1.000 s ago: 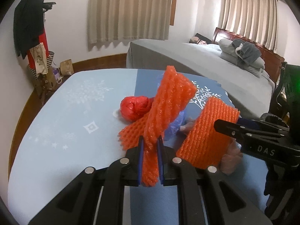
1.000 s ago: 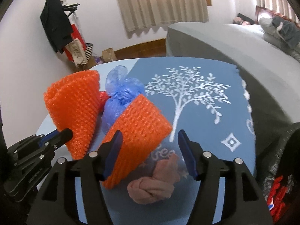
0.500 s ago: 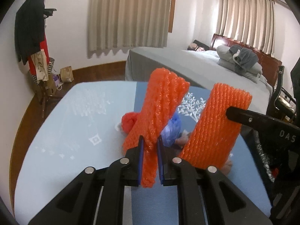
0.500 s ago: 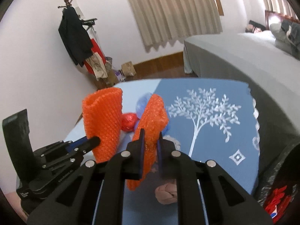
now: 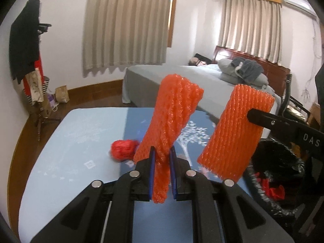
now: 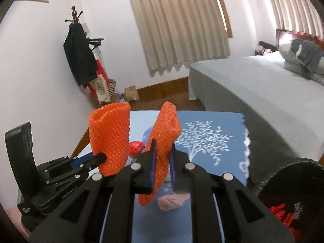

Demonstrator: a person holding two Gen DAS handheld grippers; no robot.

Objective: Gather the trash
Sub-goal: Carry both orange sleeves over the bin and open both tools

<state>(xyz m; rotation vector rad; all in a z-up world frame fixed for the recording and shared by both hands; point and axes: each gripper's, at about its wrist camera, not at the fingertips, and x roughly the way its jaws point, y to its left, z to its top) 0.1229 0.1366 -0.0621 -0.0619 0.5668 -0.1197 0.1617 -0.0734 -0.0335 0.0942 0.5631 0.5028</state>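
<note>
My left gripper is shut on an orange foam net sleeve and holds it upright above the table. My right gripper is shut on a second orange foam net sleeve, also held up; it shows in the left wrist view to the right. The left gripper's sleeve shows in the right wrist view. A red crumpled bag, a blue bag and a pink knotted bag lie on the blue tablecloth. A black-lined trash bin stands at the right.
A grey bed stands beyond the table. A coat rack with dark clothes and bags stands at the far left wall. The bin rim also shows at the lower right of the right wrist view, with red trash inside.
The right gripper closed on its orange sleeve. Both grippers rose with their sleeves, and the table objects dropped lower in view. The bin came into view.
</note>
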